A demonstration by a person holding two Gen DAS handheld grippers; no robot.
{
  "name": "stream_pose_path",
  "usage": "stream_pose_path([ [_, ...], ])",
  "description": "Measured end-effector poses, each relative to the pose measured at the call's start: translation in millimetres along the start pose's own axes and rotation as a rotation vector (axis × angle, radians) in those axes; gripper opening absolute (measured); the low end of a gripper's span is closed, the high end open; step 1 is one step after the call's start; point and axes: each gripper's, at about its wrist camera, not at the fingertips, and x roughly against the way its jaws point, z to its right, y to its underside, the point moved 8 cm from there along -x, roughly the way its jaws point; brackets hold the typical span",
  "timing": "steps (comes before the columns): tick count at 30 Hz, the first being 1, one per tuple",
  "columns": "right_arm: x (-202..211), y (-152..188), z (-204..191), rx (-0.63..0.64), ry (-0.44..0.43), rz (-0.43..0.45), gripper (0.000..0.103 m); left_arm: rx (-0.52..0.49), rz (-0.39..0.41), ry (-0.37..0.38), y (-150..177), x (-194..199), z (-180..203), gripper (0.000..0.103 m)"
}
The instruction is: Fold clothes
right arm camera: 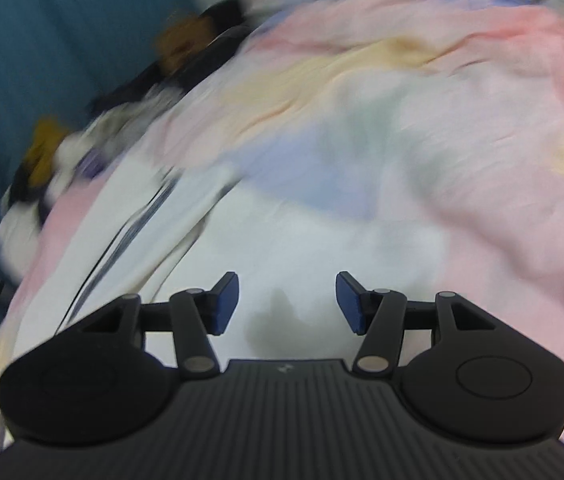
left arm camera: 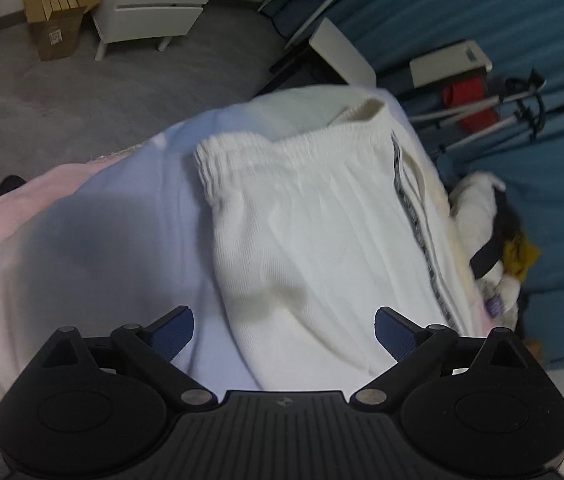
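White ribbed trousers [left arm camera: 314,240] are lying on a pastel tie-dye bedsheet [left arm camera: 121,248], elastic waistband at the far end and a dark stripe down the side seam. The left gripper [left arm camera: 284,334] hovers over them with its blue pads spread wide, nothing pinched. The right gripper [right arm camera: 286,302] sits over the same white cloth [right arm camera: 302,240], jaws partly apart and empty too. There's a small greyish stain on the fabric right between them.

As for writing, the cardboard box [left arm camera: 57,16] on the floor has a label, but it's too small to read. The right view is super blurry.
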Motion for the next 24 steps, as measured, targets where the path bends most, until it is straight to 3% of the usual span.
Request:
stream_pose_path([
  [2, 10, -13, 21, -0.081, 0.048, 0.078, 0.058, 0.034, -0.017, 0.029, -2, -9, -2, 0.098],
  [5, 11, -19, 50, -0.207, 0.074, 0.098, 0.058, 0.052, -0.030, 0.047, 0, -27, 2, 0.093],
  [7, 2, -12, 64, -0.273, 0.078, 0.043, 0.058, 0.050, -0.044, 0.047, 2, -45, 5, 0.079],
  [12, -27, 11, 74, -0.379, 0.032, -0.123, 0.058, 0.042, -0.076, 0.072, 1, -75, 11, 0.075],
  [15, -44, 24, 57, -0.360, -0.018, -0.195, 0.058, 0.038, -0.073, 0.119, 0, -82, 16, 0.072],
  [19, -56, 27, 43, -0.312, -0.043, -0.191, 0.057, 0.032, -0.059, 0.185, 2, -80, 22, 0.064],
  [21, -53, 22, 36, -0.285, -0.066, -0.151, 0.049, 0.035, -0.051, 0.204, -2, -80, 23, 0.056],
  [23, -46, 14, 29, -0.235, -0.084, -0.114, 0.023, 0.029, -0.045, 0.209, -4, -81, 24, 0.049],
  [24, -44, 10, 25, -0.204, -0.087, -0.096, 0.015, 0.023, -0.043, 0.208, -4, -81, 24, 0.045],
])
